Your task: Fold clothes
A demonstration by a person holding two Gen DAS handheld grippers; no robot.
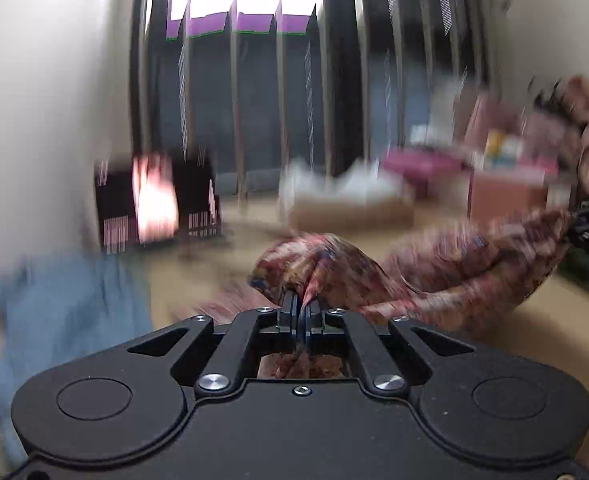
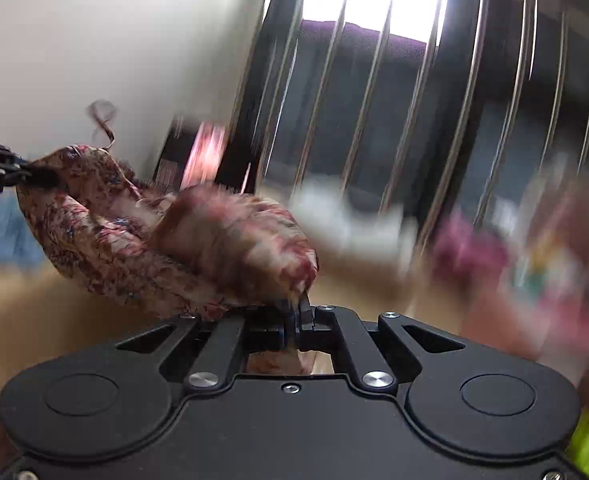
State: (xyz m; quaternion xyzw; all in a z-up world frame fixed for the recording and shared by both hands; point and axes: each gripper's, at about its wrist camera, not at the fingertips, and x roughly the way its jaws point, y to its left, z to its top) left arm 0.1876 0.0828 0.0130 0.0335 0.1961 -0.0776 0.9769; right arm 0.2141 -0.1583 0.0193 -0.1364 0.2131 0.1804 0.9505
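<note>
A: What is the pink glow by the black crate (image 1: 154, 204)?
B: Too smeared to tell. The heap (image 1: 506, 148) at right is blurred too.
A: And the blue patch (image 1: 66, 308)?
B: Blurred, and cut off by the left edge.

The left gripper (image 1: 303, 307) pinches a red patterned cloth (image 1: 434, 264), which sags across to the right gripper (image 1: 574, 226) at the frame's right edge. Blue fabric (image 1: 66, 312) lies blurred at left.
</note>
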